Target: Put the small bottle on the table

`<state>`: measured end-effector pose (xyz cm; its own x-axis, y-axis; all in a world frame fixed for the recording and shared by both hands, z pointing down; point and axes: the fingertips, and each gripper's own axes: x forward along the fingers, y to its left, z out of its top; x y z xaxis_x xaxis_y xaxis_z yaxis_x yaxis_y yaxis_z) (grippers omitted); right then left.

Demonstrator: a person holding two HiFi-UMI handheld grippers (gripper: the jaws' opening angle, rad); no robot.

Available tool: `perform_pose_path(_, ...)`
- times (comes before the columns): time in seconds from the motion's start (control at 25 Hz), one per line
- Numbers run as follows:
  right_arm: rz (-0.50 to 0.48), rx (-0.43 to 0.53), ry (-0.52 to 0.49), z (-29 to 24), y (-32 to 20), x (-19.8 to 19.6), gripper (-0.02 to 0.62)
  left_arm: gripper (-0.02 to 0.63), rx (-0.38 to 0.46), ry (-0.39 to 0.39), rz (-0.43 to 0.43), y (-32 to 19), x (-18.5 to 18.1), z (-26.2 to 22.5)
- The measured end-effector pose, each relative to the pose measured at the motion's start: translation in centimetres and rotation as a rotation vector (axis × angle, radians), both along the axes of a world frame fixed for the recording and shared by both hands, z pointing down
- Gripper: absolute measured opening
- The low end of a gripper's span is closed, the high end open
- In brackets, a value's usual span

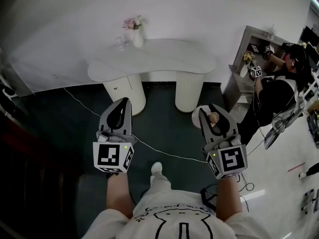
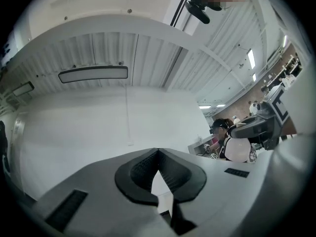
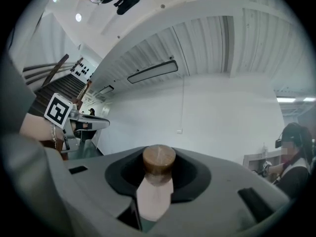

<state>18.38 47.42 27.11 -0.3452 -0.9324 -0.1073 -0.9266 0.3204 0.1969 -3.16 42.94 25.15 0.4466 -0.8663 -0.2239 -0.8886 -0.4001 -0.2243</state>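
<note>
No legible text anywhere

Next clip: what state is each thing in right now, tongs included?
left tongs: shut, nothing between them.
right tongs: shut on the small bottle.
small bottle: brown cap on, held in the air, not yet on the table.
table: standing, far from both tongs.
vase: upright on the table, flowers in it.

The left gripper (image 1: 123, 103) and right gripper (image 1: 209, 111) are grey, with black insides to the fingers (image 2: 232, 191). Behind the fingers, each has a cube (image 1: 113, 157) of black-and-white squares. The person's T-shirt (image 1: 169, 218) is white with a black drawing.
</note>
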Motion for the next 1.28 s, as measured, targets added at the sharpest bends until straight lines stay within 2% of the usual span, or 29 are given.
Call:
perform_pose_path(0.48, 0.019, -0.050, 0.035, 0.3, -12.0, -0.8, 0.110, 0.003, -0.039, 0.018, 0.024, -12.6, -0.5, 0.5)
perform_pose_path(0.96, 0.030, -0.098, 0.042, 1.4, -25.9, -5.6, 0.110, 0.003, -0.073, 0.052, 0.013, -27.0, -6.0, 1.4)
perform_pose_path(1.28, 0.042, -0.115, 0.036, 2.5, -32.1, -8.0, 0.110, 0.003, -0.091, 0.041, 0.039, -33.2, -8.3, 2.8)
